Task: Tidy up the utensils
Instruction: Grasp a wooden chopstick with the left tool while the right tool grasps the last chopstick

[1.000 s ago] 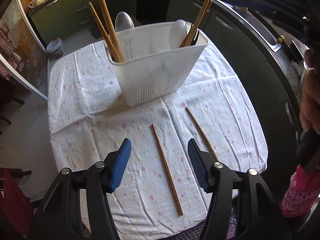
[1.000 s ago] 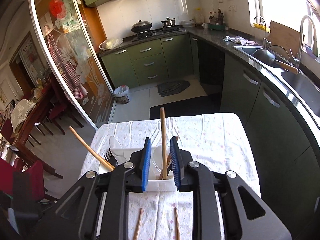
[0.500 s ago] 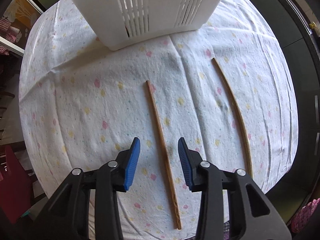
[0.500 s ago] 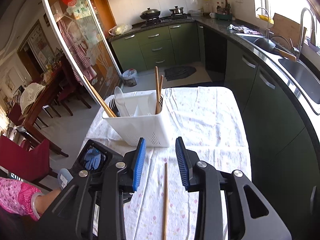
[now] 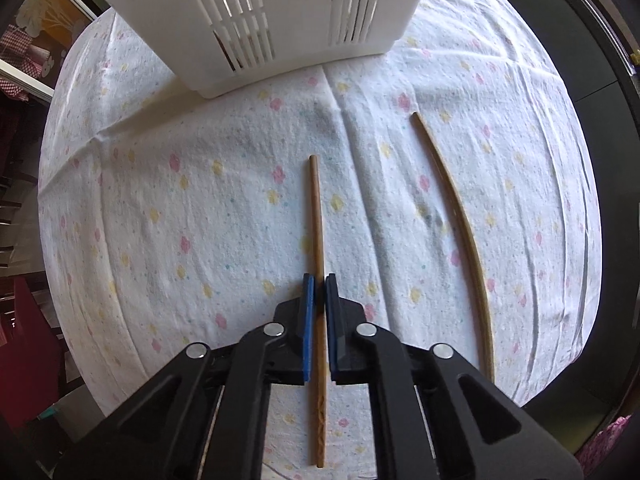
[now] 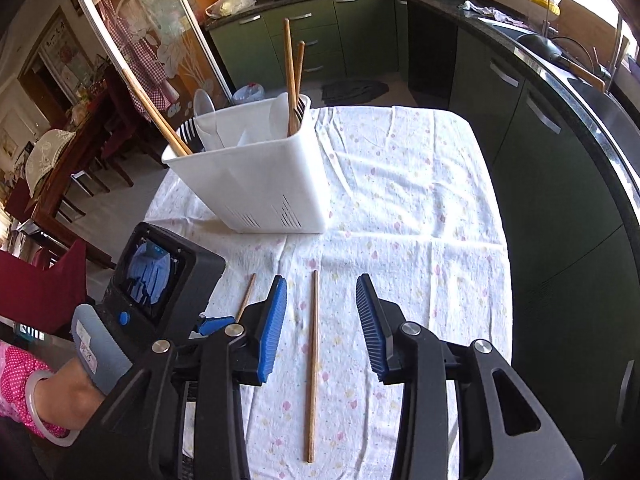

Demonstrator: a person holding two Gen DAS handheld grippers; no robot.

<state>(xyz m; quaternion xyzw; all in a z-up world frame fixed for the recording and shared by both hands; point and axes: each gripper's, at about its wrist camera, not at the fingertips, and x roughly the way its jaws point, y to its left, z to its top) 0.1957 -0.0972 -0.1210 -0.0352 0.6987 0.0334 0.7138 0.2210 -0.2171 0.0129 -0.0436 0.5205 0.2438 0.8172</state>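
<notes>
A white slotted utensil basket (image 5: 280,12) (image 6: 256,184) stands on the flowered tablecloth (image 6: 420,200) and holds upright chopsticks (image 6: 292,80), a white spoon (image 6: 204,104) and forks. Two wooden chopsticks lie on the cloth in front of it. My left gripper (image 5: 319,280) points straight down and is shut on the left chopstick (image 5: 316,208) (image 6: 246,296) near its middle. The right chopstick (image 5: 460,216) (image 6: 312,360) lies loose on the cloth. My right gripper (image 6: 321,279) hovers over it with its jaws opening; the chopstick shows between the pads, which do not touch it.
Dark green kitchen cabinets (image 6: 540,128) and a counter with a sink run along the table's right side. Wooden chairs and a dining table (image 6: 68,152) stand to the left. A person's hand in a pink sleeve (image 6: 24,376) holds the left gripper's handle.
My left gripper dropped to the cloth and shut on the left chopstick. My right gripper left a chopstick standing in the basket, came down over the other chopstick, and its jaws widened.
</notes>
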